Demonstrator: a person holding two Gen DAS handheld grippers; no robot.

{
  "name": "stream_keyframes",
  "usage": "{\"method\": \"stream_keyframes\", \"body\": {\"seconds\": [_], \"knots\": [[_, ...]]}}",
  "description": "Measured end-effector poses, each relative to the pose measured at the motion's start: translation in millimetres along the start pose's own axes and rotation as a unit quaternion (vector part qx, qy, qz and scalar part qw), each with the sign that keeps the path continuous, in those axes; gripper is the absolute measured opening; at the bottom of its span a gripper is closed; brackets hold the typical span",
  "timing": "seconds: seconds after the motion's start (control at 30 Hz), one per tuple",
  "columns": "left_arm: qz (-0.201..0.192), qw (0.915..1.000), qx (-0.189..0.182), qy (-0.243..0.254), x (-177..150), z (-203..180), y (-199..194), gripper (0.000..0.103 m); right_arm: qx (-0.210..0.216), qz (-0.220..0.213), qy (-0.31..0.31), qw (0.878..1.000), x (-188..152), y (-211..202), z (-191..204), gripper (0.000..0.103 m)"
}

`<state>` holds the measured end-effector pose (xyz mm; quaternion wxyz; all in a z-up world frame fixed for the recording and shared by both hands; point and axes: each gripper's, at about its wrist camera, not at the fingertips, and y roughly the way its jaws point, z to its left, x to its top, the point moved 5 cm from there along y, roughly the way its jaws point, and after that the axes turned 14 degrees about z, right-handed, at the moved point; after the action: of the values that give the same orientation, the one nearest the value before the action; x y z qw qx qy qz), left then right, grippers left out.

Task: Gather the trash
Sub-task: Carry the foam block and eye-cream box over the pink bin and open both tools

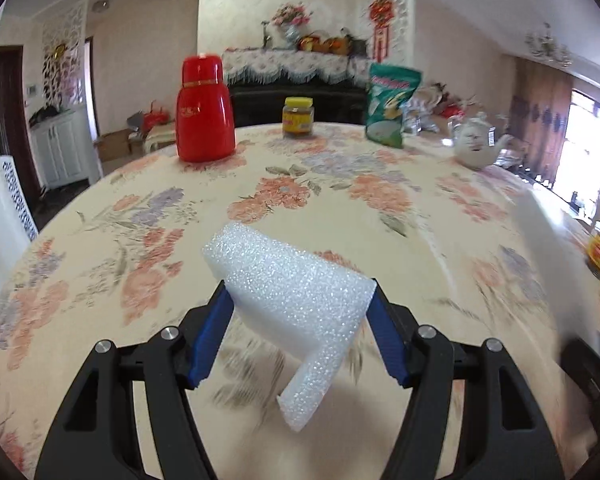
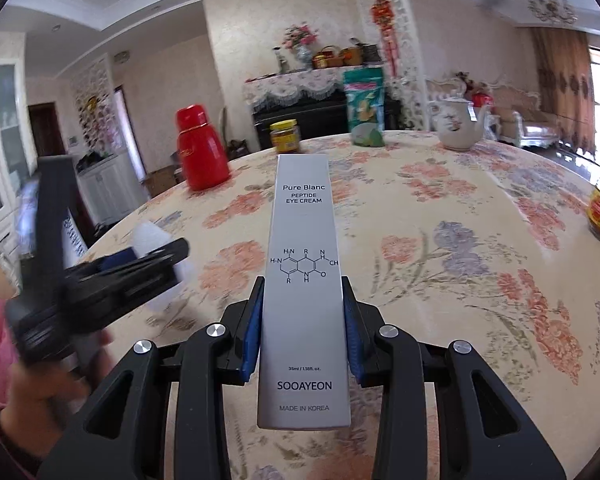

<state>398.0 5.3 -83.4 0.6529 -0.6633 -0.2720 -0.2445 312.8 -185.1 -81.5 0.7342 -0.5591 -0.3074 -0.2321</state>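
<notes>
Spreading under everything is the round surface [image 1: 380, 200] in its floral cloth, carrying a red flask [image 1: 205, 110], a green bag [image 1: 390, 106], a white teapot [image 1: 476, 144] and a yellow-lidded jar [image 1: 298, 117] along its far side. The right claw [image 2: 303, 320] is clenched on a tall grey eye-cream box [image 2: 304, 280], held above the cloth. The left claw [image 1: 300, 336] grips a bent white foam piece [image 1: 292, 292] between its blue pads [image 1: 212, 336], raised off the surface.
</notes>
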Motion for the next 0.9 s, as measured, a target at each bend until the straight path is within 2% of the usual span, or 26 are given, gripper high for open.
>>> {"method": "stream_keyframes", "body": {"seconds": [0.23, 0.47, 0.7, 0.9], "knots": [[-0.038, 0.9992, -0.01, 0.012, -35, 19, -63, 0.064, 0.011, 0.019, -0.011, 1.0, 4, -5, 16, 0.035], [-0.06, 0.9975, -0.035, 0.014, -64, 37, -103, 0.064, 0.019, 0.019, -0.032, 0.999, -18, -38, 40, 0.035], [-0.077, 0.9963, -0.009, 0.038, -96, 44, -133, 0.065, 0.012, 0.03, -0.056, 0.998, -54, -54, 62, 0.035], [-0.061, 0.9974, -0.002, 0.038, -128, 59, -142, 0.065, 0.024, 0.039, -0.072, 0.996, -77, -60, 79, 0.035]]}}
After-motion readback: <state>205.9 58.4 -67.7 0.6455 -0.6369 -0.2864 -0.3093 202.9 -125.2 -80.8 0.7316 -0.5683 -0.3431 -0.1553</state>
